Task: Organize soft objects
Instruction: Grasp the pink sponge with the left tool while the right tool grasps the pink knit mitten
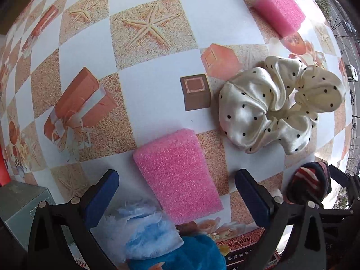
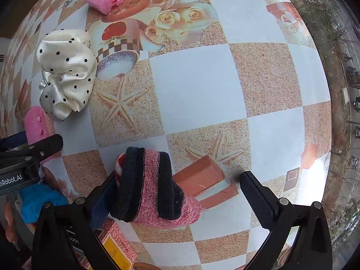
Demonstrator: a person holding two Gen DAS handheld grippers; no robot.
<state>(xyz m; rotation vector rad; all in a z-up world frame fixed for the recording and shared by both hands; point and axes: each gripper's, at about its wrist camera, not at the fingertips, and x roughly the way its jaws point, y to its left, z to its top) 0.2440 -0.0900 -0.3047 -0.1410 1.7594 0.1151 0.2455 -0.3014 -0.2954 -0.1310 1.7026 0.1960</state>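
The left tongs (image 1: pixel 177 193) stand wide open above the tabletop (image 1: pixel 157 103), which wears a checked cloth printed with starfish, gift boxes and roses. Between its two blue-padded fingers (image 1: pixel 103 193) lies a pink foam block (image 1: pixel 177 173), flat on the cloth and not gripped; neither pad touches it. Below the block, close to the camera, sits a fluffy blue plush thing (image 1: pixel 157 238), pale blue on top and deeper blue beneath. Up and to the right of the block rests a cream scrunchie with black dots (image 1: pixel 279 105), and farther off, near the far edge, a second pink foam block (image 1: pixel 280 11). A grey-green box (image 1: pixel 22 204) shows at the lower left edge. The right tongs (image 2: pixel 177 193) are wide open as well. A rolled sock (image 2: pixel 153 186), pink knit with dark navy bands and a red-and-white striped end, lies on the tabletop against the inner side of the left-hand finger, well apart from the textured right-hand finger (image 2: pixel 256 200); nothing is clamped. In this view the scrunchie sits at the upper left, one foam block beyond it at the top and the other just below it beside the left tongs.
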